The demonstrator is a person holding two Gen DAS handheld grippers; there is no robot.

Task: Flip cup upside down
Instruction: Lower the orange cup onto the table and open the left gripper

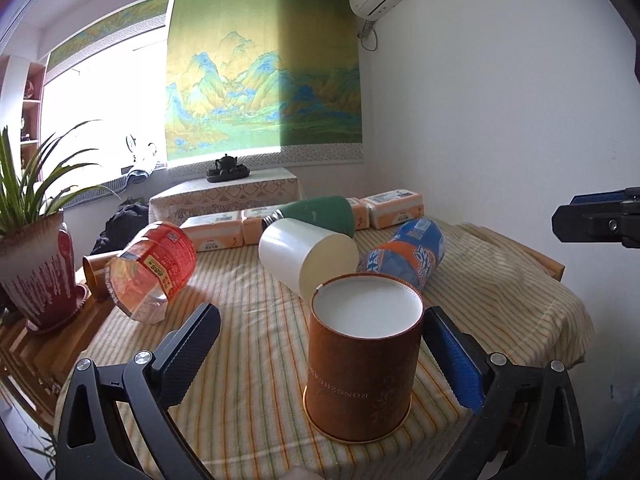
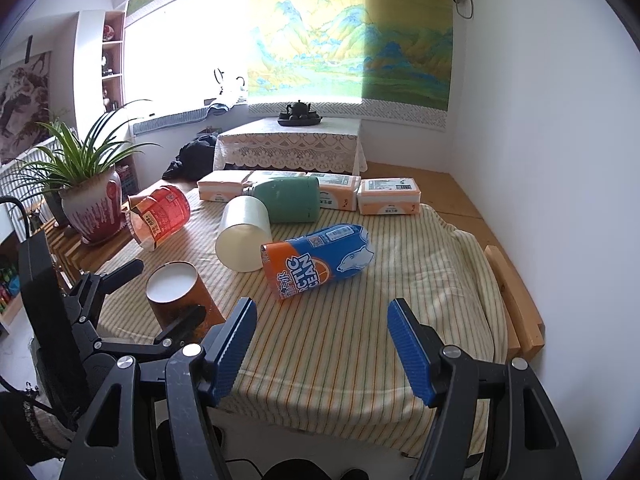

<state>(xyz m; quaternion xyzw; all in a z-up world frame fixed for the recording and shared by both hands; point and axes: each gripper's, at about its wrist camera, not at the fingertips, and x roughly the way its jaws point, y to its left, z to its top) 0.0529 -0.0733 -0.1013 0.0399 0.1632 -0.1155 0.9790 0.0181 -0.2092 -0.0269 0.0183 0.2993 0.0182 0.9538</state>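
A brown paper cup [image 1: 362, 364] stands upside down on the striped cloth, its white base facing up and its print inverted. My left gripper [image 1: 320, 344] is open, with one finger on each side of the cup; the right finger lies close to the cup wall and the left finger stands well apart. In the right wrist view the same cup [image 2: 176, 294] sits at the left between the left gripper's fingers [image 2: 182, 324]. My right gripper [image 2: 322, 344] is open and empty above the cloth near the table's front edge.
A white cup [image 1: 304, 252], a green bottle [image 1: 320, 210], an orange-and-blue bottle [image 1: 408, 256] and a red-labelled jar [image 1: 152, 272] lie on their sides behind the cup. Tissue packs [image 1: 394, 208] line the far edge. A potted plant [image 1: 38, 256] stands at the left.
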